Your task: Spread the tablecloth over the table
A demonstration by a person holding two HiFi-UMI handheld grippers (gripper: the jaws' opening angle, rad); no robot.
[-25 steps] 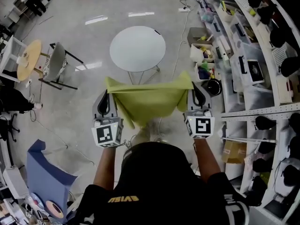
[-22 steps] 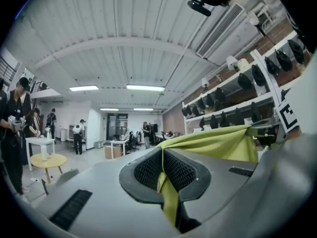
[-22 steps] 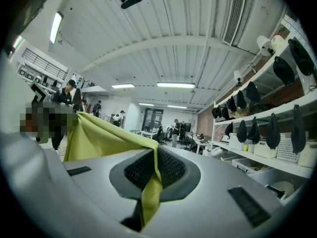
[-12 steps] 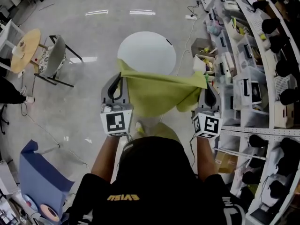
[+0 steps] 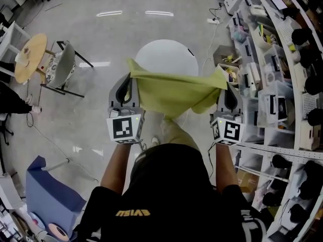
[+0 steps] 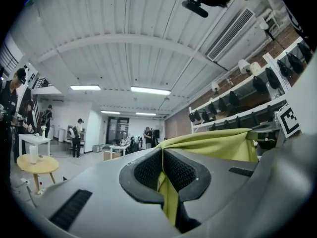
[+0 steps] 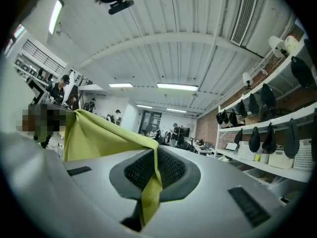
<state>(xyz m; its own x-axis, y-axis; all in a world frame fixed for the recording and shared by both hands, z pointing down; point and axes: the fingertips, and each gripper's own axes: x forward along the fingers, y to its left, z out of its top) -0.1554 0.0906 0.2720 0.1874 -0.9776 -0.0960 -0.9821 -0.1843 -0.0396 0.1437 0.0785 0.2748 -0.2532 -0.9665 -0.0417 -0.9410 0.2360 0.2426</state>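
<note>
**Operator:** Where is the round white table (image 5: 166, 54) lying relative to the tongs?

**Technician:** It is lying ahead of both grippers and below them, standing on the grey floor (image 5: 91, 100) beyond the held edge. In the head view it is sitting between the left gripper (image 5: 128, 79) and the right gripper (image 5: 224, 87), slightly nearer the left one's line. Neither hand is clearly closer to it.

**Operator:** What are the jaws doing?

**Technician:** Both pairs are pinching shut on the yellow-green fabric tablecloth (image 5: 174, 92). In the left gripper view the ribbed black pads (image 6: 147, 171) are clamping one corner, and a strip of fabric is trailing down out of the pinch. In the right gripper view the pads (image 7: 141, 170) are clamping the opposite corner the same way.

**Operator:** How is the tablecloth lying?

**Technician:** It is hanging in the air, not touching the table. Its long axis is running side to side between the two grippers, square across the approach line. The upper edge is stretching nearly taut, and the rest is sagging beneath in a loose fold, bunching toward the right. The fabric is looking thin, matt and limp.

**Operator:** What is the coming move depending on?

**Technician:** As a judgement, it is depending on both hands advancing evenly, so that the taut edge is crossing the table's far rim while centred on the top.
</note>
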